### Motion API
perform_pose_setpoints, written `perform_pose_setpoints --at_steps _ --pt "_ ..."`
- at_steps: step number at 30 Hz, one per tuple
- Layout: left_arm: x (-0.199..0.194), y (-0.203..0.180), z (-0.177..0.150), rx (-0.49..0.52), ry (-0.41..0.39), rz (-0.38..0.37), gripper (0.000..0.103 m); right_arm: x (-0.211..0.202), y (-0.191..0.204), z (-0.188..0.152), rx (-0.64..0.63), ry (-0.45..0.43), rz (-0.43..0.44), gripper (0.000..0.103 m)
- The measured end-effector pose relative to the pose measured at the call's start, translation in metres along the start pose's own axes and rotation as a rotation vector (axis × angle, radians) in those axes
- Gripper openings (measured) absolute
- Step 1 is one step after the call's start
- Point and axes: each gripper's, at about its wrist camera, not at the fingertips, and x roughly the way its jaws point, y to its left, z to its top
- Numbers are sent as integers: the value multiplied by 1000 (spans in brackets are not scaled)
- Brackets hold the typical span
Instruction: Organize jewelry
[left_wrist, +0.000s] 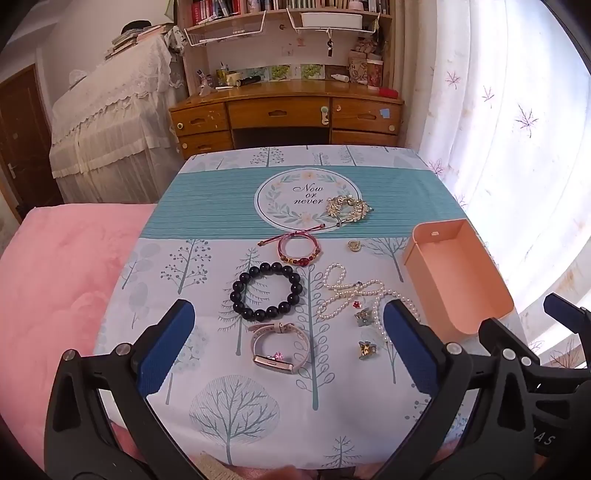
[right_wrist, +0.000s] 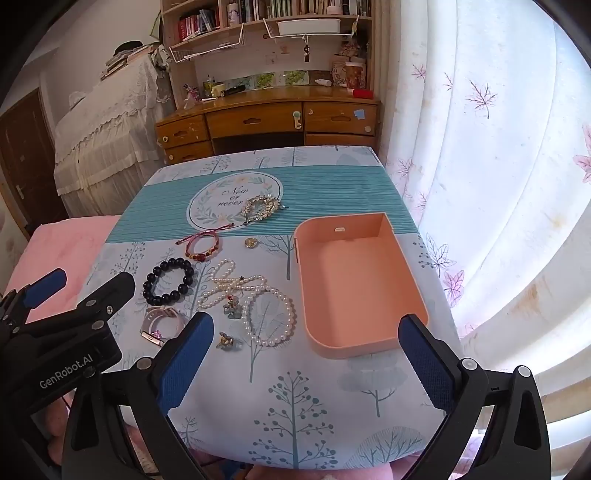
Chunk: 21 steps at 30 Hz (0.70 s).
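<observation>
Jewelry lies on the tree-print cloth: a black bead bracelet (left_wrist: 266, 291) (right_wrist: 168, 281), a pink watch (left_wrist: 279, 348) (right_wrist: 162, 325), a red cord bracelet (left_wrist: 298, 248) (right_wrist: 202, 245), a pearl necklace (left_wrist: 354, 295) (right_wrist: 255, 299), a gold chain pile (left_wrist: 347, 209) (right_wrist: 261, 208), a small gold pendant (left_wrist: 353, 245) (right_wrist: 250, 242) and small earrings (left_wrist: 364, 349) (right_wrist: 226, 341). An empty peach tray (left_wrist: 465, 273) (right_wrist: 354, 284) sits at the right. My left gripper (left_wrist: 288, 350) is open above the watch. My right gripper (right_wrist: 306, 362) is open, near the tray's front edge.
The table's left side borders a pink blanket (left_wrist: 55, 280). A wooden desk (left_wrist: 284, 118) and a lace-covered piece of furniture (left_wrist: 107, 122) stand behind. A white curtain (right_wrist: 498, 166) hangs at the right of the table.
</observation>
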Motion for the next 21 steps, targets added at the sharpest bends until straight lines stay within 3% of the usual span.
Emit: perform_pose_setpoints --at_steps 21 --pt "-6 2 -3 14 30 -11 98 -4 4 -4 -3 1 -6 102"
